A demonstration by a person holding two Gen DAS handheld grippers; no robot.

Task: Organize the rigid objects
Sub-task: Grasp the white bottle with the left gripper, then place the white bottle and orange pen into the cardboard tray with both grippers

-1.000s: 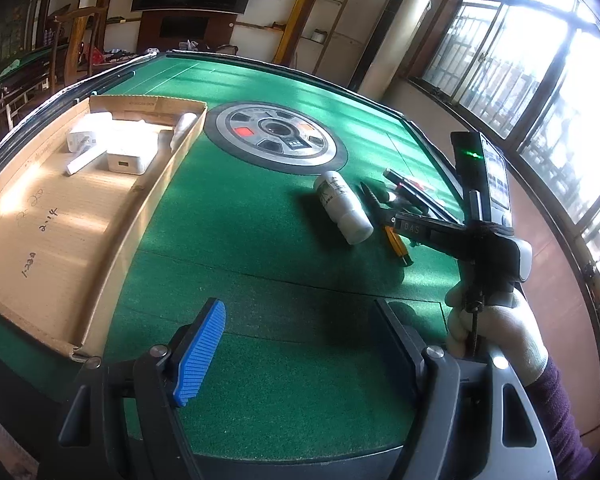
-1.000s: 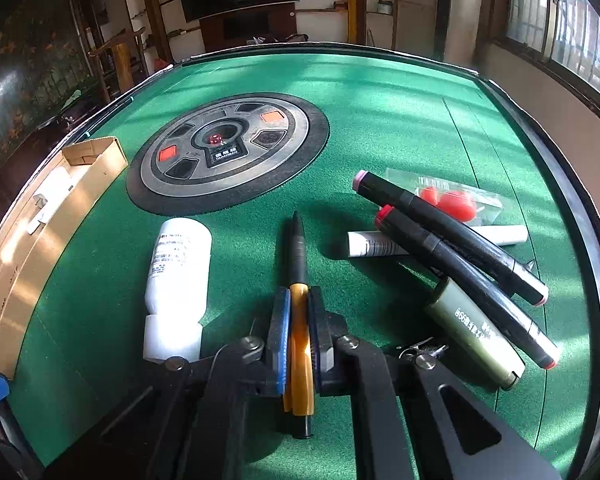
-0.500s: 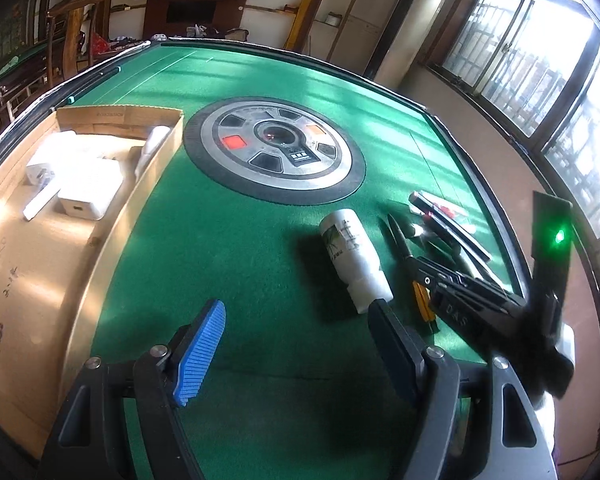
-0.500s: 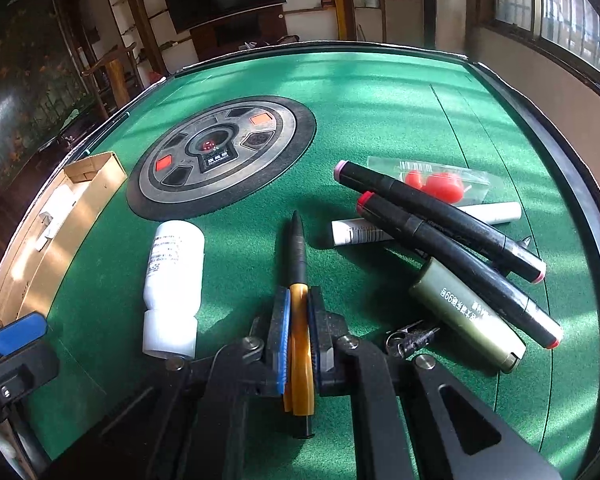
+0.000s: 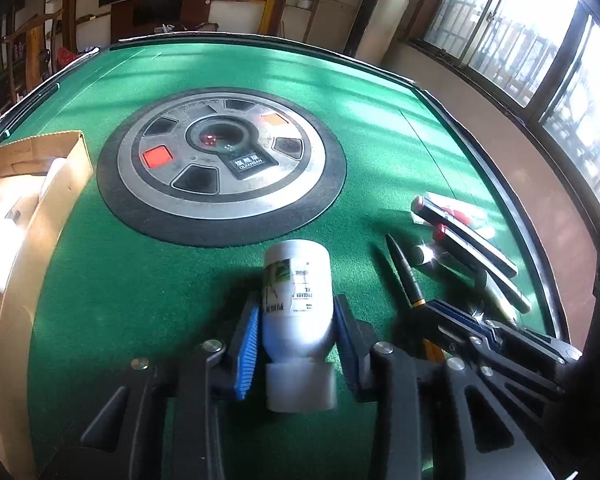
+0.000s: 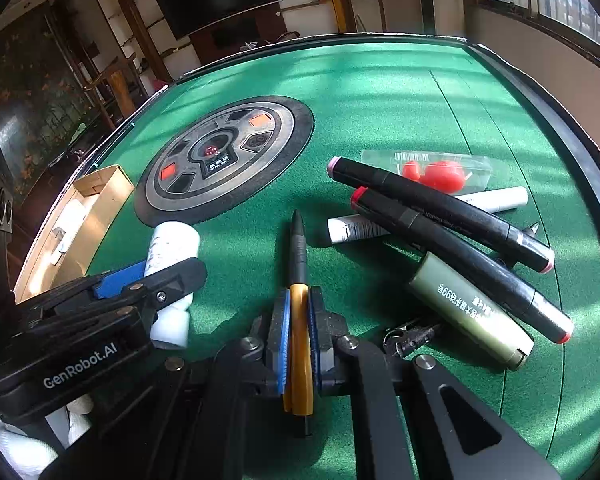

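Down on the green felt table [image 5: 140, 272], the left gripper [image 5: 296, 332] straddled a white plastic bottle [image 5: 298, 300] that lay on its side, cap toward the camera. Its jaws had just been closing, and both blue pads sat against the bottle's sides, gripping it. Just beside it, the right gripper [image 6: 298, 332] was clamped tight on the amber barrel of a pen [image 6: 299, 280], whose black tip pointed toward the round grey centre console [image 6: 224, 160]. Right of the pen lay two black markers [image 6: 440, 216] crossed over a white tube [image 6: 496, 200], with an olive-green cylinder [image 6: 468, 312] and a clear packet of red pieces [image 6: 440, 170] near them. A cardboard box [image 5: 28, 240] stood at the table's left edge.
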